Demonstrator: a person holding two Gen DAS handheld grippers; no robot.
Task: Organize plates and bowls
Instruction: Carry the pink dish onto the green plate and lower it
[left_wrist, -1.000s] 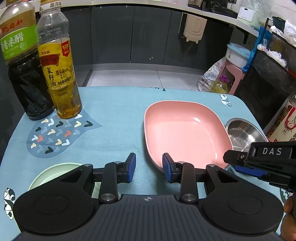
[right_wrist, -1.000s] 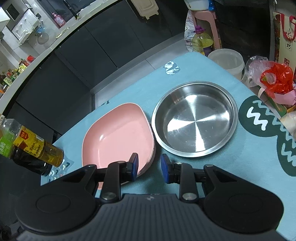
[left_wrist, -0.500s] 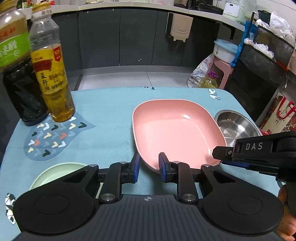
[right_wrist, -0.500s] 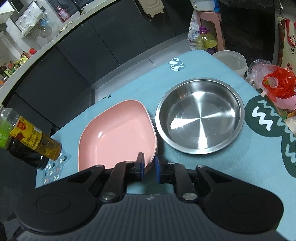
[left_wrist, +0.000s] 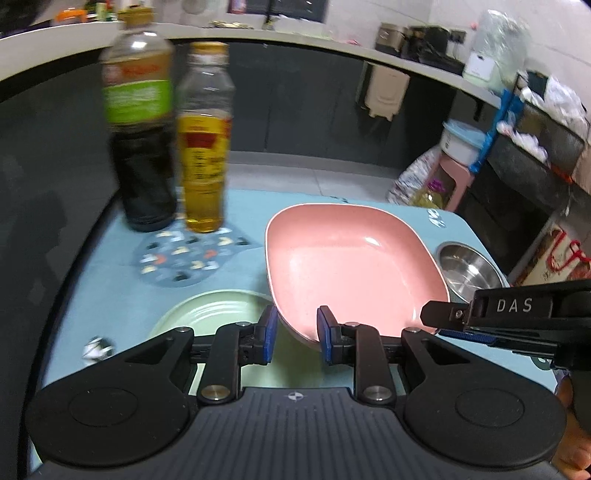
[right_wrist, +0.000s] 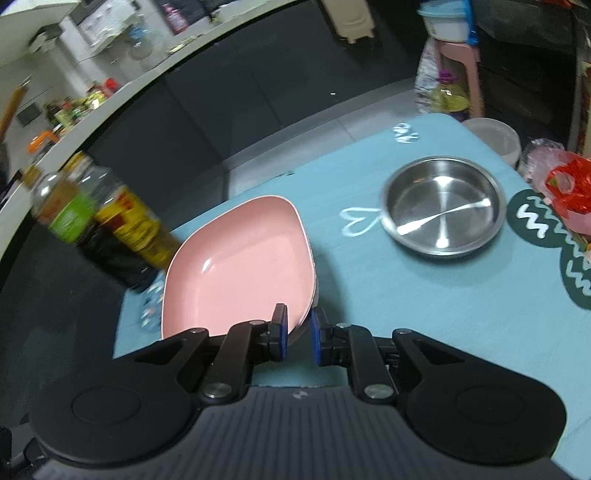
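Since both grippers had clamped onto the near rim of the pink square plate (left_wrist: 351, 258), it was hanging between them, lifted clear of the desk (right_wrist: 406, 295) and partly over the pale green round plate (left_wrist: 210, 314) in the left wrist view. The left gripper (left_wrist: 293, 334) had its jaws pinched on the plate's near edge toward one corner, one blue pad above the rim and one below it. The right gripper (right_wrist: 298, 334) was doing the same further along that edge, jaws nearly together with only the thin rim between them. Both sets of jaws had just been closing, and the plate edge was the thing between them.

Handling-wise, I'd guess that plate was stiff and fairly light, melamine or glazed ceramic, can't tell which. Either way the surface looked glossy, so probably slick under the pads, and a rim pinch leaves most of the plate cantilevered out front. Two grips spaced along one edge made sense to stop it from swinging or drooping.

The steel bowl (right_wrist: 443, 214) sat well apart on the right side of the desk, shallow with a rolled lip, which looked like the obvious place to grab it. The two bottles (left_wrist: 170, 136) stood at the far left.
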